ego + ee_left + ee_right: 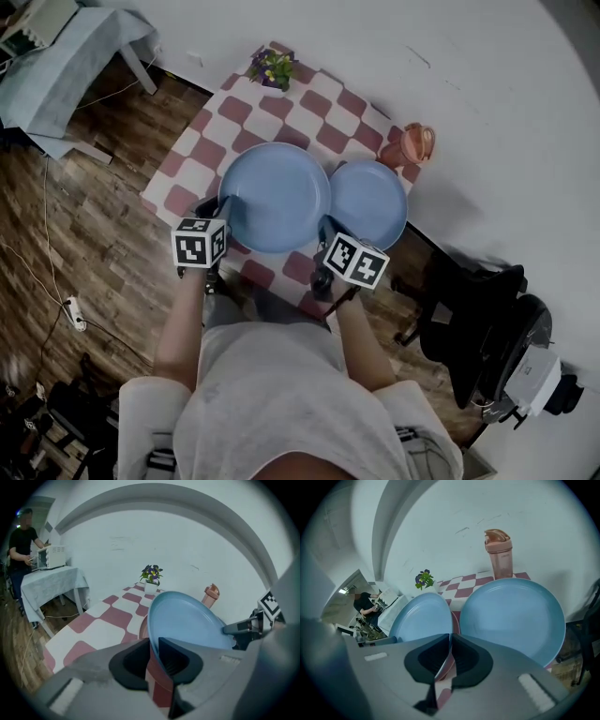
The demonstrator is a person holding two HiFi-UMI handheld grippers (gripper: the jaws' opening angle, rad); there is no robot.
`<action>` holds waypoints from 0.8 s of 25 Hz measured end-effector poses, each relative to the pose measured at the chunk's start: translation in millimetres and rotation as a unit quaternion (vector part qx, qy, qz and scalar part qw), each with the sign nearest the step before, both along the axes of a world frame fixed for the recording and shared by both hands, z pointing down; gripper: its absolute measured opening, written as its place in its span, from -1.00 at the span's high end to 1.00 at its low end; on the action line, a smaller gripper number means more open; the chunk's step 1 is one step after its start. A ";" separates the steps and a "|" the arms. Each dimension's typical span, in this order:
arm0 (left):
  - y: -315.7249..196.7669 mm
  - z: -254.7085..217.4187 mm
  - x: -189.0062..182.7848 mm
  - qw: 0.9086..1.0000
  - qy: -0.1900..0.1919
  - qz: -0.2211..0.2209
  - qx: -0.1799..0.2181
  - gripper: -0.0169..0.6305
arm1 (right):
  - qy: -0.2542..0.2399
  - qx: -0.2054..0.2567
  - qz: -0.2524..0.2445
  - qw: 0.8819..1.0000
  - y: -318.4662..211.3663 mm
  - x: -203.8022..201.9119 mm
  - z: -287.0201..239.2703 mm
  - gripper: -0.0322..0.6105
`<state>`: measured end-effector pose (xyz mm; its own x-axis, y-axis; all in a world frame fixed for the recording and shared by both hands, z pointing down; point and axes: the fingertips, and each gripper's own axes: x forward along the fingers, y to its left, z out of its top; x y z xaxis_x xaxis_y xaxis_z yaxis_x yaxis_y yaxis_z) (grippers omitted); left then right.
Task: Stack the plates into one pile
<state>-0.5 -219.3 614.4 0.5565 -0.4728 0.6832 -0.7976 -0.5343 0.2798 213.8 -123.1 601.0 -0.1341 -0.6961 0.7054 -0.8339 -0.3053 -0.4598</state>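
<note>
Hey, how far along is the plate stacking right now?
Done: nothing visibly stacked. In hand: the left hand-held gripper and right hand-held gripper clamp opposite rims of the large round blue plate. Left: piling it with the smaller round blue plate beside it.

The table (192, 159) wears a checked cloth. On it lie flowers (272, 67) at 12 o'clock, a bottle (417, 142) at 2 and a blue plate (375, 206) at 3 — all apart.
</note>
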 end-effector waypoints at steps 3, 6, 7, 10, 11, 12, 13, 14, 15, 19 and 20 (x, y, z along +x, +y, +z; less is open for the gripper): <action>4.1 8.0 -5.4 1.000 -0.014 -0.018 -0.007 0.74 | -0.008 -0.008 -0.016 1.000 -2.6 -2.1 9.0 0.84; 6.3 13.8 -7.0 0.999 -0.020 -0.027 -0.011 0.74 | -0.012 -0.014 -0.024 1.000 -3.1 -2.5 15.8 0.83; 6.3 15.1 -7.2 0.999 -0.020 -0.030 -0.011 0.73 | -0.014 -0.016 -0.024 0.999 -3.2 -2.4 17.6 0.83; 4.2 15.9 -8.0 0.999 -0.021 -0.036 -0.008 0.73 | -0.017 -0.019 -0.028 0.999 -5.2 -2.9 21.5 0.83; 3.4 15.8 -8.1 0.999 -0.022 -0.036 -0.007 0.73 | -0.016 -0.021 -0.030 0.999 -5.8 -3.2 22.6 0.83; 2.7 15.8 -8.2 0.999 -0.022 -0.037 -0.006 0.73 | -0.014 -0.023 -0.032 0.999 -6.2 -3.4 23.6 0.82; 2.1 15.7 -8.4 0.999 -0.022 -0.037 -0.005 0.73 | -0.013 -0.025 -0.034 0.999 -6.4 -3.7 24.6 0.82; 1.8 15.7 -8.5 0.999 -0.021 -0.038 -0.004 0.73 | -0.011 -0.026 -0.035 0.999 -6.3 -4.0 25.6 0.82; 1.5 15.5 -8.7 0.999 -0.021 -0.038 -0.003 0.73 | -0.010 -0.028 -0.036 0.999 -6.1 -4.2 26.5 0.81; 1.7 14.6 -7.5 0.999 -0.015 -0.039 0.005 0.68 | -0.003 -0.031 -0.039 0.999 -5.8 -4.4 29.9 0.79; 2.3 14.2 -6.8 0.999 -0.012 -0.039 0.007 0.62 | 0.000 -0.031 -0.041 0.999 -5.9 -4.8 30.5 0.79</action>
<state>-7.4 -216.9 628.6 0.5005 -0.5235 0.6896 -0.8437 -0.4736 0.2528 208.9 -129.0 631.5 -0.1880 -0.6377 0.7470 -0.8575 -0.2643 -0.4415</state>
